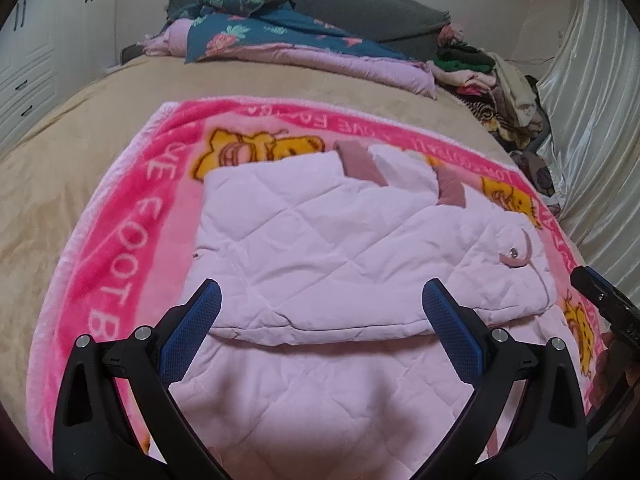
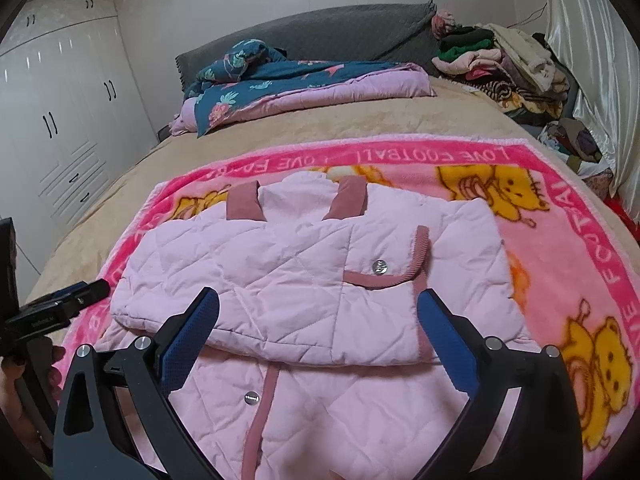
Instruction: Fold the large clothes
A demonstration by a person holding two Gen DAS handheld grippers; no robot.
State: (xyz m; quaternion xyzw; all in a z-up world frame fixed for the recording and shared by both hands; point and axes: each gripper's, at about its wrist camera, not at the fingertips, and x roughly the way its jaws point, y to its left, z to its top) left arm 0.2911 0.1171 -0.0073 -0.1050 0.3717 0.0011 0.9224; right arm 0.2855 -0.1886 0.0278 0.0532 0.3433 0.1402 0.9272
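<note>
A pale pink quilted jacket [image 1: 352, 248] with dusty-rose trim lies on a bright pink cartoon blanket [image 1: 132, 216] on the bed. Its far part is folded over toward me, with two rose cuffs [image 1: 360, 162] at the far edge and a snap button [image 2: 379, 267] on top. My left gripper [image 1: 320, 320] is open and empty, just above the fold's near edge. My right gripper [image 2: 318, 324] is open and empty, above the same fold in the right wrist view of the jacket [image 2: 304, 280]. Each gripper shows at the other view's edge, the right one [image 1: 600, 296] and the left one [image 2: 68, 300].
The blanket [image 2: 580, 240] lies on a tan bedspread [image 1: 80, 120]. A folded teal and pink quilt [image 1: 280, 36] and a grey headboard [image 2: 340, 36] are at the far end. A heap of clothes [image 2: 500, 68] is far right by a shiny curtain [image 2: 592, 60]. White wardrobes [image 2: 60, 120] stand left.
</note>
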